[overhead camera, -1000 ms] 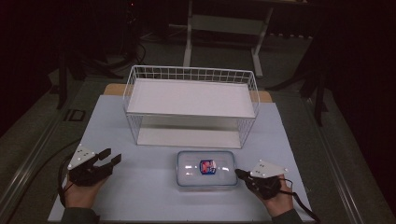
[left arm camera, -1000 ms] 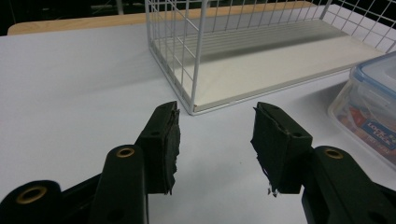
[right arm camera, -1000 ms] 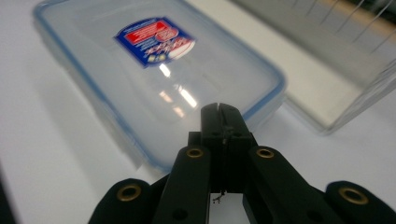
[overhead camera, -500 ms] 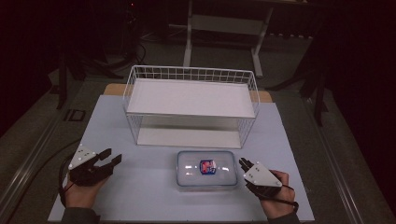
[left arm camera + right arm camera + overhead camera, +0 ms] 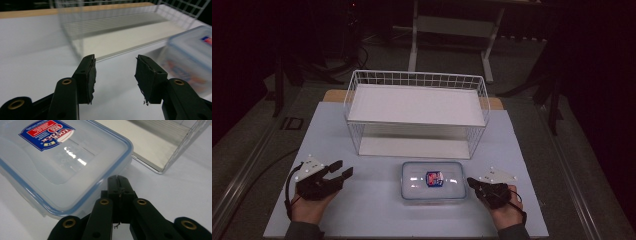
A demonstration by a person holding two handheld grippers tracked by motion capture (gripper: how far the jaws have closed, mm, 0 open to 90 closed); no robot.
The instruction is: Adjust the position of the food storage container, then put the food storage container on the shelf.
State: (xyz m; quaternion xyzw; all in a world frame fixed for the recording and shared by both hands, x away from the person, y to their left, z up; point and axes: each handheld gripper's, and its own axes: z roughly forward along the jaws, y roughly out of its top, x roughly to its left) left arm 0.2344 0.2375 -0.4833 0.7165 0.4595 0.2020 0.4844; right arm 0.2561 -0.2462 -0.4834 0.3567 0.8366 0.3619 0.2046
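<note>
The right gripper (image 5: pixel 473 183) is held low over the white table top (image 5: pixel 377 210), and its jaws are seen pressed together with nothing between them; they have just been closing after a brief parting. Its closed tips lie just beside the near right corner of the clear plastic box (image 5: pixel 432 181), close to the blue-edged lid rim, though whether they touch it cannot be told. In the right gripper view the box (image 5: pixel 62 157) extends up and to the left from the closed jaws, its red and blue label (image 5: pixel 47 132) lying on the lid well away from the tips. Beyond and to the right of those tips, the lower corner of the white wire rack (image 5: pixel 172 150) is seen.

The left gripper (image 5: pixel 339 172) is held well apart from the box, on the box's other side, with its jaws spread and empty. In the left gripper view the box (image 5: pixel 190 60) appears blurred to the right of the jaws, and the rack (image 5: pixel 117 27) stands ahead of them. In the high view the rack (image 5: pixel 417 112) stands just behind the box
</note>
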